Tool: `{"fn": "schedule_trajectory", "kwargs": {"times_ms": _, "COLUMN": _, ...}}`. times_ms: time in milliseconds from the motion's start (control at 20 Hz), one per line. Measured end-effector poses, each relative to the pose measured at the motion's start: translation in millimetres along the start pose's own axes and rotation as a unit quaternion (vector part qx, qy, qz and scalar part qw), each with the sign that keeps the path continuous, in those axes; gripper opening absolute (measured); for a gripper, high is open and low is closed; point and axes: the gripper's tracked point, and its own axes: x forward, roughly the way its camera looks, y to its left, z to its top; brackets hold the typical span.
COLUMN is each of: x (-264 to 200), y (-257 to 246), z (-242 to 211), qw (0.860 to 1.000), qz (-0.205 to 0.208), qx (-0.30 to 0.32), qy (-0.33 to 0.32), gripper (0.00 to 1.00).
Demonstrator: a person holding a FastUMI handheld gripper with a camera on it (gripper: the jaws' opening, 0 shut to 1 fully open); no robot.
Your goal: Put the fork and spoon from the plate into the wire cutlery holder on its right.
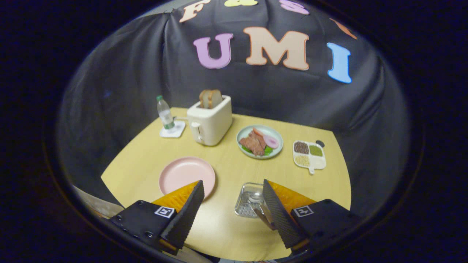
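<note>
Toaster (210, 122), water bottle (165, 114), meat dish (260, 141), divided grain tray (309, 155).

Tongs (232, 204) spread wide, high over the yellow table (226, 226), gripping nothing. Just ahead of the left finger, an empty pink plate (182, 173); against the right finger, a wire cutlery holder (249, 201) with cutlery inside. Farther beyond: toaster (210, 120) with bread, water bottle (165, 114), plate of food (260, 141), divided dish (309, 155).
</note>
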Motion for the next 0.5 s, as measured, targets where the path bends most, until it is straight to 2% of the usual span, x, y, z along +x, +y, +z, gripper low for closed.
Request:
{"fn": "schedule_trajectory", "kwargs": {"times_ms": 150, "x": -18, "y": 1, "z": 36, "qw": 0.995, "qz": -0.026, "qx": 0.007, "qy": -0.1, "gripper": 1.0}}
{"fn": "schedule_trajectory", "kwargs": {"times_ms": 300, "x": -34, "y": 5, "z": 57, "qw": 0.982, "qz": -0.051, "qx": -0.005, "qy": -0.183, "gripper": 1.0}}
{"fn": "schedule_trajectory", "kwargs": {"times_ms": 500, "x": -48, "y": 13, "z": 62, "qw": 0.965, "qz": -0.071, "qx": 0.007, "qy": -0.251, "gripper": 1.0}}
